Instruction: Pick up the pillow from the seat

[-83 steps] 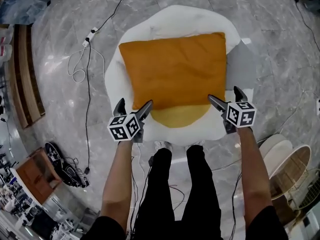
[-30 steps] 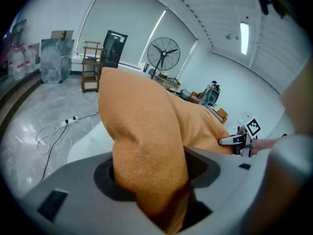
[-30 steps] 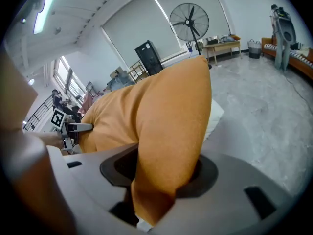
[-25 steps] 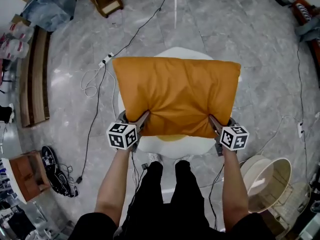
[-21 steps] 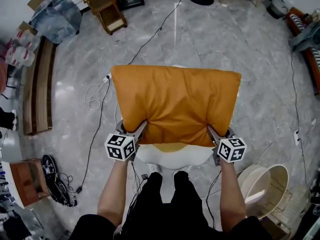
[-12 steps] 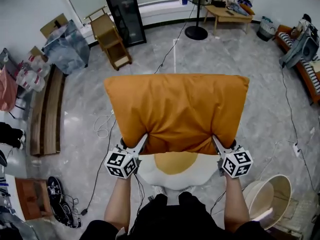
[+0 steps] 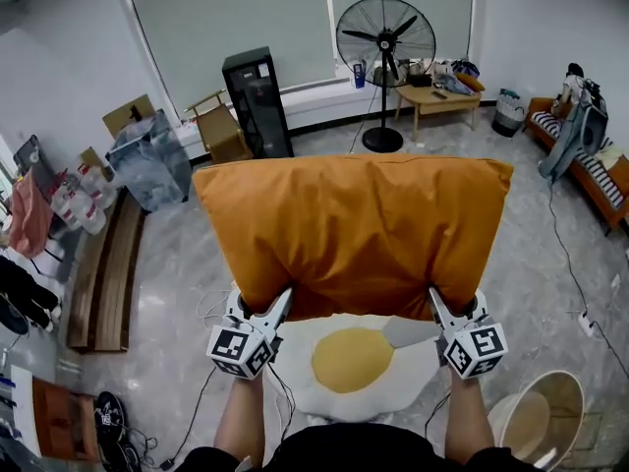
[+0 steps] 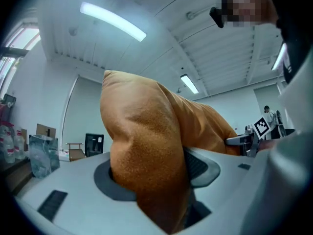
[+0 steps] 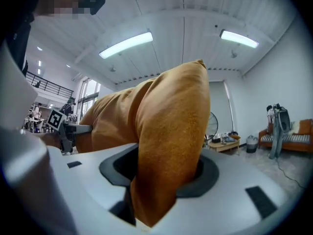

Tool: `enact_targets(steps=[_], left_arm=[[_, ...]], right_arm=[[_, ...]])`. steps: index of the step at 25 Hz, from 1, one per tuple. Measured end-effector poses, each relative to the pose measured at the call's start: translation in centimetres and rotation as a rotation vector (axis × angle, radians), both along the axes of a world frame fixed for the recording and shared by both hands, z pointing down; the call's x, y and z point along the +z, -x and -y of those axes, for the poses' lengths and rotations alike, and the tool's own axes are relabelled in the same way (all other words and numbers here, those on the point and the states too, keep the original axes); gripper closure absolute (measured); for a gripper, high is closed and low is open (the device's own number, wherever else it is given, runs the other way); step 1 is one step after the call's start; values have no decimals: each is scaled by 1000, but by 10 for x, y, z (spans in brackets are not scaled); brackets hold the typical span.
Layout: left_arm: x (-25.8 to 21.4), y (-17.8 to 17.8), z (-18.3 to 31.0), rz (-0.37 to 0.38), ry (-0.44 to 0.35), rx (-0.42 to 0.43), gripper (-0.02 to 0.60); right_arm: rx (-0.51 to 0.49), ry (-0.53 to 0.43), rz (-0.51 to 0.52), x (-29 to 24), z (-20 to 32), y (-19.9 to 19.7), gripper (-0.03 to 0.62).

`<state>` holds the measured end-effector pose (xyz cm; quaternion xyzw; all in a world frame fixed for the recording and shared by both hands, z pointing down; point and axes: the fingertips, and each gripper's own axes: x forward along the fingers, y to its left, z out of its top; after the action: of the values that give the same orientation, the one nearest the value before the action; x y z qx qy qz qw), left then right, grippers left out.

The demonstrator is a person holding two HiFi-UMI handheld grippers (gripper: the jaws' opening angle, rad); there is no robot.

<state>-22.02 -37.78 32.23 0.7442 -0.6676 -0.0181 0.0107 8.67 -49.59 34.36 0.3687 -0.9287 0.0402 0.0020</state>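
Your left gripper (image 7: 261, 299) has its jaws part closed and clamped on the near left corner of the orange pillow (image 7: 354, 229). The left gripper view shows the fabric bunched thick between both dark pads. Your right gripper (image 7: 454, 301) grips the near right corner the same way, its jaws narrowed onto a fat fold of the same cloth.

The pillow hangs in the air between the two grippers, held out flat in front of you and clear of the seat (image 7: 295, 367). The seat sits directly below. It is a white round cushion with a yellow centre (image 7: 352, 357), like a fried egg.

Beyond the pillow's far edge stand a pedestal fan (image 7: 385, 35), a black cabinet (image 7: 257, 101) and a small wooden table (image 7: 437, 96) against the wall. A pale tub (image 7: 536, 426) sits on the grey marble floor (image 7: 550, 264) at your lower right.
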Motion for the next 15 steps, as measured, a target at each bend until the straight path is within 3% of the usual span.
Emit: enact_targets(steps=[5,15], left_arm=[[-23,-8,-12,33,-60,-2,301],[-20,-9,-15,3,-62,4,298]], right_arm=[[18,-71,32,-23,-16,-10,375],[42,-88,7,-24,-11,-5,390]])
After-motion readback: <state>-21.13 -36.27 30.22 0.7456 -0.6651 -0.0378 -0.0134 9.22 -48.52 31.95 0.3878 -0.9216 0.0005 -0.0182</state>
